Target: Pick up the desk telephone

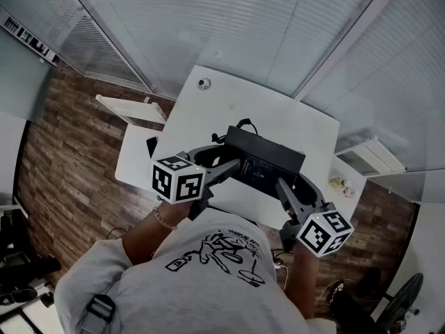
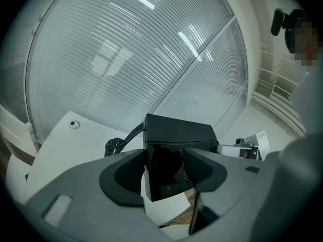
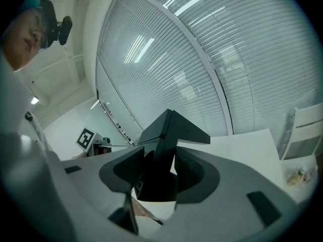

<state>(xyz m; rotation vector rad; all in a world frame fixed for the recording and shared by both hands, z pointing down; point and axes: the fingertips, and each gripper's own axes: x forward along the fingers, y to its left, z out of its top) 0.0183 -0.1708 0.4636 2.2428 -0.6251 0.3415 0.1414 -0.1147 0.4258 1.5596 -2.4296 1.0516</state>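
Telephone (image 1: 266,160): black, boxy, coiled cord (image 2: 117,144) at rear.

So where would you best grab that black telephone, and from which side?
Probably by its two short ends, left gripper and right gripper coming in from the near side: the telephone is wide, its edges thin, and the cord leaves the far side.

Table (image 1: 229,103) lay bare beyond desk telephone (image 1: 268,160), coiled cord (image 1: 243,124) trailed behind it, small fitting (image 1: 204,83), possibly a grommet, sat at far corner, blinds (image 1: 229,26) closed off the rear.
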